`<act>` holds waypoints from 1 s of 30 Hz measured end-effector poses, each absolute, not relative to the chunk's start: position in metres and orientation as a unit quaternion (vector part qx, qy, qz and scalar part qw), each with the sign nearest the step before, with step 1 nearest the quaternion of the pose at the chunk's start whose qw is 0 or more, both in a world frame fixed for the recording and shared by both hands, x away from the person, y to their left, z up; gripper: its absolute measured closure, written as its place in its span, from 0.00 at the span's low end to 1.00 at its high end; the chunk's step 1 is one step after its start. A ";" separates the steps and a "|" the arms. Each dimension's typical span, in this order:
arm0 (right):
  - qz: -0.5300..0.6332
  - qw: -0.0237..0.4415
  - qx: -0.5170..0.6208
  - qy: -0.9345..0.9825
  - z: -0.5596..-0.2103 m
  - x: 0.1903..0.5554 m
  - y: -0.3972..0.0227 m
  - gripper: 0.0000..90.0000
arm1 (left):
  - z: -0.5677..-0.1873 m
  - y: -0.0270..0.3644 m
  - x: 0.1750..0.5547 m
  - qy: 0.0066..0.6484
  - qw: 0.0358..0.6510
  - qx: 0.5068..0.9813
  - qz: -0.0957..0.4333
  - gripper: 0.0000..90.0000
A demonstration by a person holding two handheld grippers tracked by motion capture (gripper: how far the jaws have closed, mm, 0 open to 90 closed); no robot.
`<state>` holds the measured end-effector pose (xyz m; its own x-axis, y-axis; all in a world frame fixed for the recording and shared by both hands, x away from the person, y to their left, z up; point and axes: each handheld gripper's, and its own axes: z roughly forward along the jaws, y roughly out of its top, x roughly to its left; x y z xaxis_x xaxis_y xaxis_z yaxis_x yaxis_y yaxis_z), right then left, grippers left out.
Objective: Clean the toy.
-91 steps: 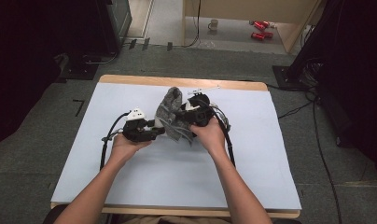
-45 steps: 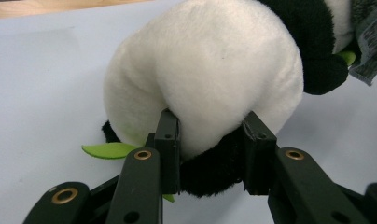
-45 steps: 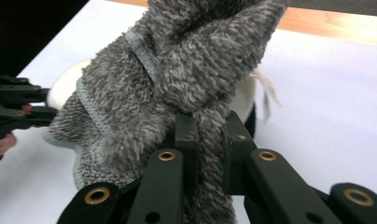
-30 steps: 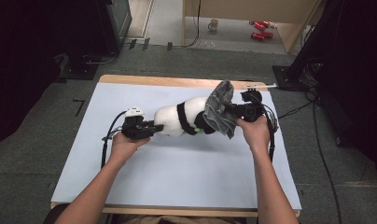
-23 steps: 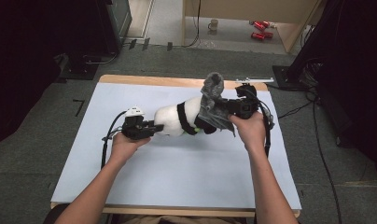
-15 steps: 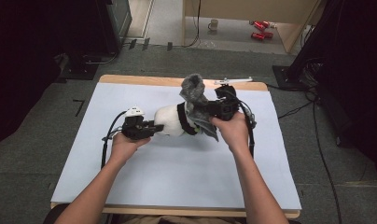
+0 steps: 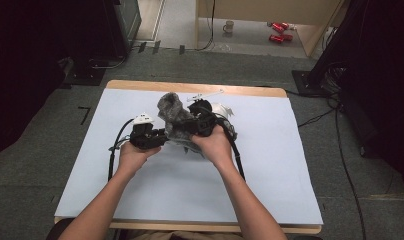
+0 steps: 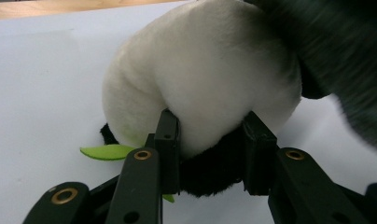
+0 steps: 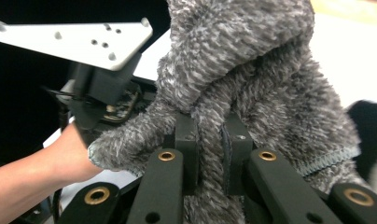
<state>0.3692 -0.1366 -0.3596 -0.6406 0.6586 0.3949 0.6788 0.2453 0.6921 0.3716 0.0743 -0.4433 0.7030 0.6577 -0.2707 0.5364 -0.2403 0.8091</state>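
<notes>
While left gripper [image 8: 210, 144] clamps plush toy [image 8: 200, 88], right gripper [image 9: 210, 149] pinches grey cloth [image 9: 252, 70] — both gripped.

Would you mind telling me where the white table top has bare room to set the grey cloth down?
The white table top lies bare along its right side, across the near strip beside the forearms, and at its far left corner. It is crowded at the far middle, where the left claw grips the white and black plush toy and the right claw holds the fuzzy grey cloth.
</notes>
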 end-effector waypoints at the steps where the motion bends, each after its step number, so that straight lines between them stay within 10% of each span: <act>1: -0.439 0.008 -0.426 -0.791 -0.365 0.371 -0.134 0.90 | -0.443 0.074 0.372 0.380 0.485 0.785 0.063 0.73; 30: -0.428 -0.053 -0.482 -0.763 -0.358 0.367 -0.225 0.89 | -0.442 0.082 0.380 0.385 0.472 0.791 0.054 0.74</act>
